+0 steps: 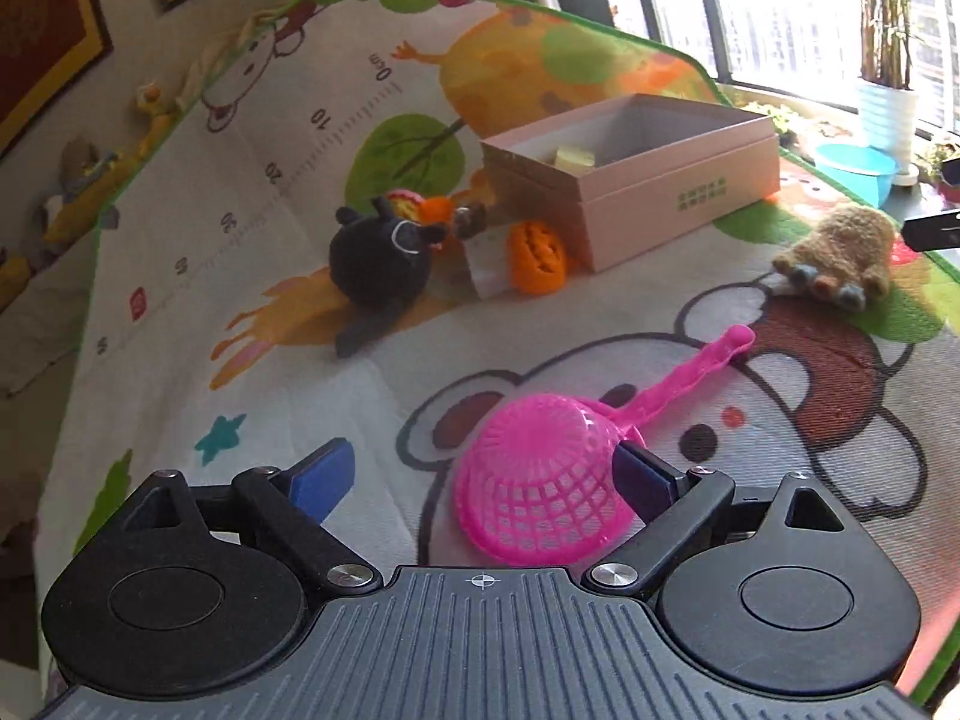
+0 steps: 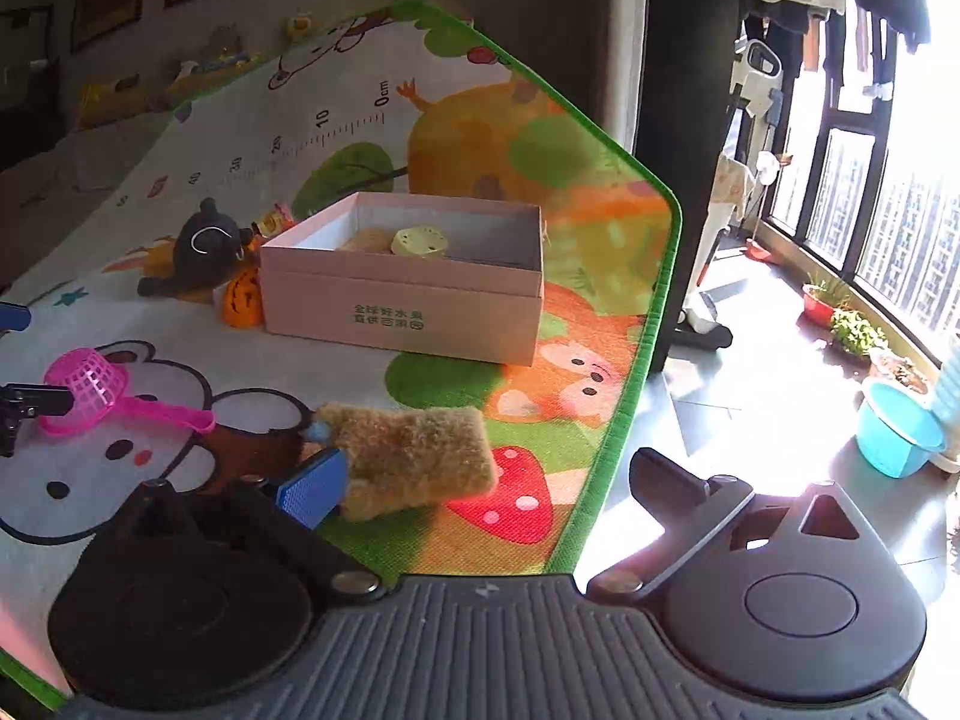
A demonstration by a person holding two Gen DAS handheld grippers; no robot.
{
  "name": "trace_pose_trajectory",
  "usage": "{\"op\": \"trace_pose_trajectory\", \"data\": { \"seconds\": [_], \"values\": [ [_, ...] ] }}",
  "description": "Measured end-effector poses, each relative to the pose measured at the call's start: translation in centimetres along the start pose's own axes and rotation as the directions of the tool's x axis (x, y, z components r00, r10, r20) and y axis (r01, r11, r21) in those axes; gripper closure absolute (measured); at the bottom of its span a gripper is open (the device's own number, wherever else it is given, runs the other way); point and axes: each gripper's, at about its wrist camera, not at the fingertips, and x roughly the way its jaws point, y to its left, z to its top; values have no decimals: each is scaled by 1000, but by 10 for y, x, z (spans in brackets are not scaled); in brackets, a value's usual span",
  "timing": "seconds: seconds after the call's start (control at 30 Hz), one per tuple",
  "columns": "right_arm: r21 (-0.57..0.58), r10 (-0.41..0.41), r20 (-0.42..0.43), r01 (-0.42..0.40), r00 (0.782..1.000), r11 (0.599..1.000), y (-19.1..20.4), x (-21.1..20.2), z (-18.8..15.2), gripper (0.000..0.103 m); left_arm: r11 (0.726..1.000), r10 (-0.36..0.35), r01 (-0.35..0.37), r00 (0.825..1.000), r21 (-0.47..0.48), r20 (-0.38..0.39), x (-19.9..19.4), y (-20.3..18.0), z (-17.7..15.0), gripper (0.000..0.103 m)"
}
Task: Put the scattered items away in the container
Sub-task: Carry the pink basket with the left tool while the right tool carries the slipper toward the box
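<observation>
My left gripper [image 1: 486, 480] is spread wide and holds nothing; the bright pink plastic mesh strainer with a long flat handle [image 1: 543, 480] lies dome-up on the cartoon-printed play mat [image 1: 180, 312], its basket between my fingers and just against the right one. I judge it light, stiff and a little slippery, the thin mesh liable to flex, so I would close on the basket's rim near the handle root. My right gripper [image 2: 498, 486] is also wide open and empty, its blue left pad [image 2: 312, 495] beside the tan fuzzy plush paw [image 2: 414, 453]: soft, light, squashable, best pinched mid-body. The open pink cardboard box [image 2: 402, 312] sits beyond, well apart.
</observation>
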Motion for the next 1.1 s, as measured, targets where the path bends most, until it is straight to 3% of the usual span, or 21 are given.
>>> {"op": "trace_pose_trajectory", "data": {
  "seconds": [0.1, 0.17, 0.27, 0.33, 0.47, 0.57, 0.7, 0.9, 1.03, 1.1],
  "values": [
    [27, 165, -15, -164, 986, 986, 19, -1, -2, 0, 992, 13, -15, 1000, -123, -17, 1, 24, 5, 6],
    [25, 205, -35, -204, 978, 979, 29, 4, -4, 0, 972, -44, 39, 999, -231, -16, -4, 37, 6, 5],
    [37, 203, -82, -201, 976, 979, 38, 17, -10, 0, 924, -143, 125, 989, -362, -26, -10, 44, 3, 4],
    [99, 228, -143, -215, 963, 972, 36, 32, -14, 0, 908, -163, 133, 986, -398, -41, -10, 40, 3, 3],
    [128, 221, -102, -208, 970, 970, 35, 29, -21, 0, 895, -172, 126, 983, -427, -70, 0, 25, 6, 3],
    [154, 227, -90, -212, 970, 965, 32, 29, -21, 0, 870, -193, 124, 976, -477, -97, 18, 17, 12, 3],
    [109, 215, -93, -204, 972, 973, 36, 29, -23, 0, 845, -217, 129, 970, -519, -112, 41, 11, 19, 3],
    [31, 176, -91, -174, 980, 984, 46, 28, -27, 0, 870, -272, 235, 962, -434, -24, 55, -9, 43, 3],
    [33, 182, -81, -180, 980, 983, 44, 26, -28, 0, 946, -142, 122, 989, -299, -45, 57, -34, 52, 3],
    [28, 184, -82, -182, 980, 983, 44, 26, -28, 0, 962, -101, 85, 994, -260, -46, 55, -40, 50, 3]
  ]
}}
